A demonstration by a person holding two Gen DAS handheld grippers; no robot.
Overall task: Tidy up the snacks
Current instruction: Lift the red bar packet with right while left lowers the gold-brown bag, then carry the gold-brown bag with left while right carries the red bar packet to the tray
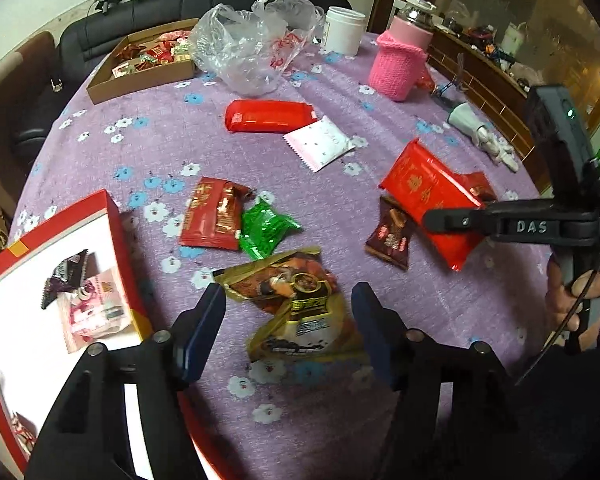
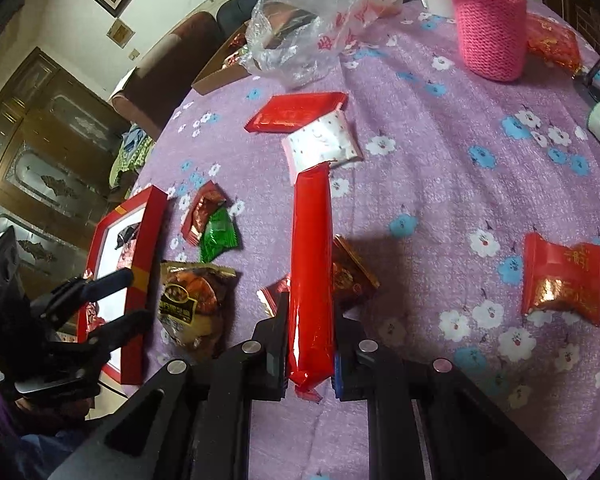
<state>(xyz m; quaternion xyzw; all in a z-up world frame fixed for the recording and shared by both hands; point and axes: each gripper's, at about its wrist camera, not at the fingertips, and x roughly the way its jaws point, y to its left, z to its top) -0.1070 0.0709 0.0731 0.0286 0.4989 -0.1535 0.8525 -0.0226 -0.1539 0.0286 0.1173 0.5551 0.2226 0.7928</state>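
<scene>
My right gripper [image 2: 311, 344] is shut on a long red snack packet [image 2: 311, 264] and holds it above the purple tablecloth; the packet also shows in the left wrist view [image 1: 428, 196]. My left gripper [image 1: 288, 324] is open just above a gold-brown snack pouch [image 1: 296, 304], jaws either side of it, not touching. A red box with a white inside [image 1: 112, 232] sits at the left and holds a few small packets [image 1: 88, 300]. Loose on the cloth lie a red packet [image 1: 216, 216], a green one [image 1: 266, 230], a brown one [image 1: 390, 238], a red bar [image 1: 270, 116] and a white sachet [image 1: 320, 142].
At the back stand a cardboard tray of sweets [image 1: 140, 80], a crumpled plastic bag [image 1: 252, 40], a white tub [image 1: 344, 30] and a jar in a pink knitted sleeve [image 1: 402, 60]. Another red packet [image 2: 562, 280] lies at the right. A dark sofa [image 1: 80, 48] is behind the table.
</scene>
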